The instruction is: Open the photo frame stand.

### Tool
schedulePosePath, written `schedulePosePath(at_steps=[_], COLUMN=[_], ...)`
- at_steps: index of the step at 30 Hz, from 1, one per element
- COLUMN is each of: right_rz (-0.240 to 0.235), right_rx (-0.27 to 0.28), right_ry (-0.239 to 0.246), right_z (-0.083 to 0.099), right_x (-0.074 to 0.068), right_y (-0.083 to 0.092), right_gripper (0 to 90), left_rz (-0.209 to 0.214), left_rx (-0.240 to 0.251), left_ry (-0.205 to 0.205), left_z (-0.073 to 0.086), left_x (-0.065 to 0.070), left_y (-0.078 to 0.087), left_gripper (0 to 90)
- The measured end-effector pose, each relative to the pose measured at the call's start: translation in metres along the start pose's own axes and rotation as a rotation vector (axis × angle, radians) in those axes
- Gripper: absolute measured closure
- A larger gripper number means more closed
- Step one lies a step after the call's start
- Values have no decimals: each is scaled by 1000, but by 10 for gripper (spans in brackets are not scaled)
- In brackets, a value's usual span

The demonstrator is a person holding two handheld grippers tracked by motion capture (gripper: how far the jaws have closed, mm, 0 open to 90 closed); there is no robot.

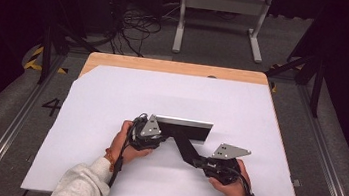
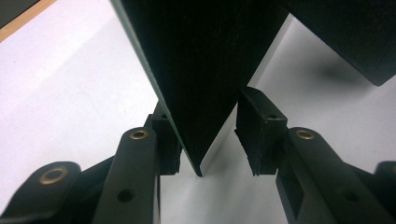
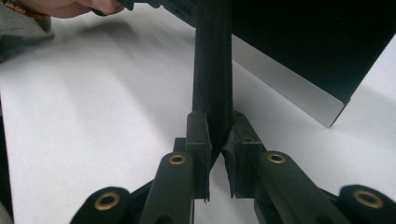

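A flat black panel point(image 1: 186, 129) with a silver edge stands raised over the white sheet point(image 1: 111, 100). My left gripper point(image 1: 160, 131) is at its left end. In the left gripper view the panel's corner point(image 2: 205, 60) sits between the jaws, the left pad against it and the right pad's tip meeting its silver side. A black strip point(image 1: 184, 145) runs diagonally from the panel down to my right gripper point(image 1: 198, 160). In the right gripper view the pads point(image 3: 198, 135) are pressed on both sides of the strip point(image 3: 212, 60), with the panel point(image 3: 303, 42) behind it.
The white sheet covers most of a wooden table point(image 1: 176, 67). On the dark floor beyond the table's far edge stand a white frame point(image 1: 220, 13), loose cables point(image 1: 136, 23) and black stand legs point(image 1: 47, 47). Another black surface point(image 2: 345, 32) crosses the top right of the left gripper view.
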State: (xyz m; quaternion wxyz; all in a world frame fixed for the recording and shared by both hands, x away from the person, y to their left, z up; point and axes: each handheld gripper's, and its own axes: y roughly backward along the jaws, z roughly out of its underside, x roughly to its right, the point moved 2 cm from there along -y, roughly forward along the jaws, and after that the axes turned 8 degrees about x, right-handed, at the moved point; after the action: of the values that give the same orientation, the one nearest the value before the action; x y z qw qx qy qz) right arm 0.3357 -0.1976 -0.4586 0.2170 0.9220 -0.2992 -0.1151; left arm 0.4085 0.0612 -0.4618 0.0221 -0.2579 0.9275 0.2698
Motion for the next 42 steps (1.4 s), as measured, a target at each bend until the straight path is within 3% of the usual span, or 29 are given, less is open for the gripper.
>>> schedulePosePath(at_steps=[12, 24, 42], right_rz=[15, 17, 17], right_rx=[-10, -7, -23], right_ry=[8, 12, 27], right_z=[2, 2, 5], right_x=[0, 1, 1], right_y=[1, 4, 5], right_gripper=[830, 840, 853], left_rz=[11, 20, 46], left_rx=[0, 82, 102], left_ry=[5, 14, -8], left_z=[2, -5, -10], left_x=[-3, -7, -6], left_y=[4, 21, 32], left_gripper=[639, 644, 686])
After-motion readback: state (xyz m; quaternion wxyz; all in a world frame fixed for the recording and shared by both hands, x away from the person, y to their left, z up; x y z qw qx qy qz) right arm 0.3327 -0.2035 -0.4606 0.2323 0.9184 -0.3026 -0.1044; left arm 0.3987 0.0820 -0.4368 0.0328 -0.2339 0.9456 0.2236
